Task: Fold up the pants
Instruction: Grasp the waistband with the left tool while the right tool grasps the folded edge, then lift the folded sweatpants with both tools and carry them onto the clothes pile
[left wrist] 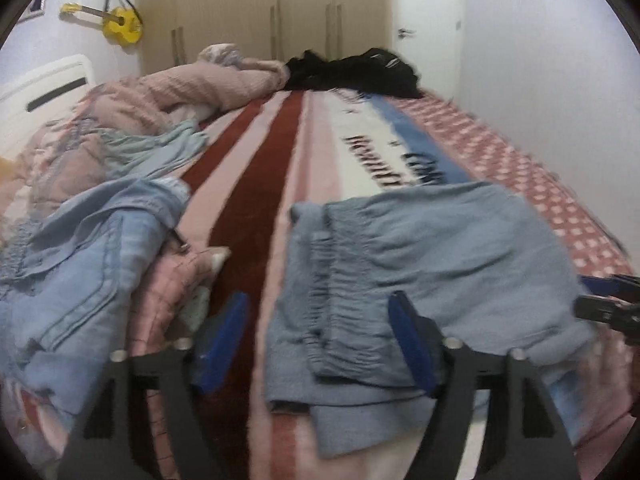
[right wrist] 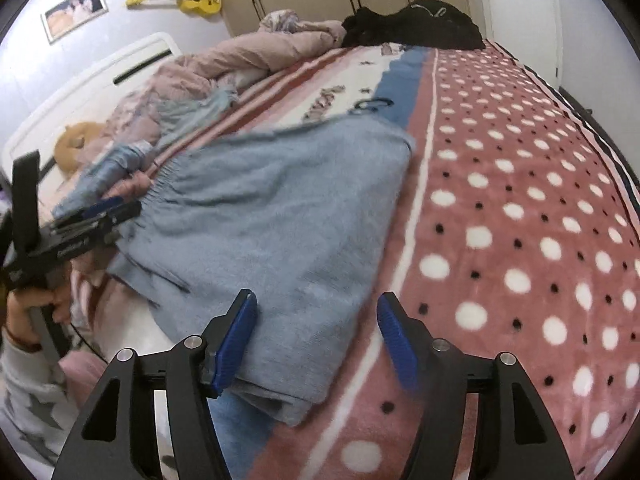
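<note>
The grey-blue pants (left wrist: 420, 264) lie folded in a thick rectangle on the striped blanket, elastic waistband toward the left. They also show in the right wrist view (right wrist: 280, 224). My left gripper (left wrist: 320, 340) is open and empty, hovering over the waistband edge. It also shows in the right wrist view (right wrist: 116, 208) at the pants' left side. My right gripper (right wrist: 316, 340) is open and empty over the near right corner of the pants. Its tips show at the right edge of the left wrist view (left wrist: 608, 300).
A heap of light-blue denim clothes (left wrist: 84, 264) lies left of the pants. A pink quilt (left wrist: 192, 88) and black clothes (left wrist: 360, 72) sit at the far end of the bed. The polka-dot blanket (right wrist: 520, 200) spreads to the right. Wardrobe and door stand behind.
</note>
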`<action>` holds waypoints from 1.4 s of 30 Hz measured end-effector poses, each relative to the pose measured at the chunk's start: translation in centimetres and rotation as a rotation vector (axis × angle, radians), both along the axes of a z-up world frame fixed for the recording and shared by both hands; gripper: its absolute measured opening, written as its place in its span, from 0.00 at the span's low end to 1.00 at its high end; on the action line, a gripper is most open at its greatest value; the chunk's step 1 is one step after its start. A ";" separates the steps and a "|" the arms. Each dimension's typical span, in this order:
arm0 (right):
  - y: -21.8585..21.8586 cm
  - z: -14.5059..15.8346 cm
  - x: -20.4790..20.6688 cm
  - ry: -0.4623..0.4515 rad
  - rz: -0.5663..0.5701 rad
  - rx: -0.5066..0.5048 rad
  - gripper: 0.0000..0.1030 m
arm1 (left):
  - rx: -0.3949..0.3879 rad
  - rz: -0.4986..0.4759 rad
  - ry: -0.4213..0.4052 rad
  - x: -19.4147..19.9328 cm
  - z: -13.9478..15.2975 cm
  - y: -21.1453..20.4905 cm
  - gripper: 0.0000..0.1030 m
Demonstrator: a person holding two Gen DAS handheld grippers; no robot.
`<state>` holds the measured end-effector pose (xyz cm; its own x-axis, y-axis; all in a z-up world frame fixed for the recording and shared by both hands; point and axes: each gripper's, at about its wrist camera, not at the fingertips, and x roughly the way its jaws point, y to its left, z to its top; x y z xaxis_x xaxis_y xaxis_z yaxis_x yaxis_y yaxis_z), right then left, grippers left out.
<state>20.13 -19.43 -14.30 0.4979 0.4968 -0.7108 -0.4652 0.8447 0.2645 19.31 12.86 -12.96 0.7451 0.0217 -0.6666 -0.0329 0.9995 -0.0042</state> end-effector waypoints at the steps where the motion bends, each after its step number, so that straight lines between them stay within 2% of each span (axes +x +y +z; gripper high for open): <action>1: 0.0 0.3 0.1 -0.003 0.003 0.021 0.67 | -0.003 -0.004 0.013 0.2 -0.1 -0.1 0.68; 3: 0.5 0.3 0.1 -0.001 0.008 0.017 0.68 | -0.002 -0.003 0.042 0.7 -0.9 -0.1 0.68; 7: 1.9 -1.4 -1.1 -0.004 0.043 -0.104 0.68 | -0.058 -0.003 0.093 1.0 -2.8 0.6 0.68; 10: 1.7 -2.1 -2.4 -0.028 0.047 -0.117 0.68 | -0.113 -0.011 0.104 0.9 -3.2 1.3 0.69; 14: 1.6 -2.0 -3.1 -0.023 0.087 -0.125 0.68 | -0.099 -0.043 0.103 1.1 -2.6 0.9 0.71; 15: 1.4 -1.6 -2.8 -0.010 0.094 -0.113 0.68 | -0.113 -0.057 0.103 1.2 -2.5 1.0 0.74; 17: 0.6 -0.7 -1.9 0.013 0.091 -0.042 0.68 | -0.188 -0.101 0.111 1.7 -2.4 1.4 0.80; 19: -0.8 0.4 -0.2 0.046 0.053 0.067 0.68 | -0.252 -0.108 0.128 2.5 -2.5 1.9 0.80; 21: -1.7 0.6 1.5 0.081 0.027 0.131 0.68 | -0.298 -0.105 0.151 3.7 -2.8 2.4 0.80; 25: -2.2 -0.7 5.0 0.183 0.002 0.159 0.70 | -0.418 -0.097 0.211 5.7 -3.9 3.5 0.80; 27: -2.0 -2.3 6.3 0.267 0.031 0.212 0.68 | -0.449 -0.097 0.226 6.3 -4.2 3.8 0.76; 29: -1.5 -2.7 6.5 0.264 0.059 0.229 0.66 | -0.456 -0.088 0.240 6.5 -4.5 4.0 0.65; 31: -0.9 -2.9 6.6 0.274 0.092 0.286 0.54 | -0.465 -0.084 0.247 6.5 -4.8 3.9 0.58; 32: -0.7 -3.1 6.3 0.285 0.094 0.302 0.52 | -0.466 -0.084 0.248 6.5 -4.9 3.8 0.52; 34: -0.2 -3.2 5.9 0.259 0.085 0.265 0.31 | -0.467 -0.089 0.248 6.3 -4.9 3.4 0.44; 35: -0.2 -3.1 5.7 0.245 0.080 0.258 0.29 | -0.463 -0.090 0.246 6.2 -4.8 3.2 0.41; 37: -0.9 -2.9 5.3 0.238 0.059 0.294 0.17 | -0.446 -0.093 0.238 5.8 -4.3 2.5 0.38; 39: -1.9 -2.4 5.1 0.230 0.035 0.328 0.14 | -0.453 -0.119 0.242 5.3 -4.0 1.4 0.36; 42: -3.8 -1.1 4.3 0.172 -0.019 0.306 0.12 | -0.465 -0.194 0.250 4.4 -3.4 -1.4 0.36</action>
